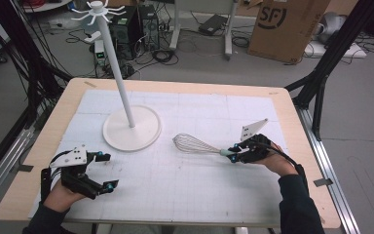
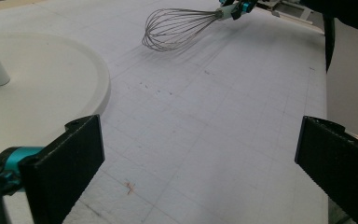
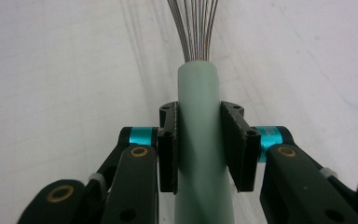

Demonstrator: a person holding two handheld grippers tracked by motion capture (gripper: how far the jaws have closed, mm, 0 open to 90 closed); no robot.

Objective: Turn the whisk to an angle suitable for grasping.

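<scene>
the right gripper (image 1: 233, 155) has its fingers (image 3: 168, 149) clenched on the whisk (image 1: 195, 145) handle, right of centre on the desk (image 1: 185, 185). the left gripper (image 1: 104, 170) waits released, lower left. grasp made; next likely lifting it toward the white stand (image 1: 131, 127), keeping wires clear.

The left gripper (image 1: 104, 170) sits at about seven o'clock on the table, its jaws spread wide apart and aimed toward three o'clock — the hand (image 1: 61, 195) grips it from below. The right gripper (image 1: 233, 153), at four o'clock, points toward nine o'clock with its jaws pressed close — forearm entering from the bottom edge.
</scene>
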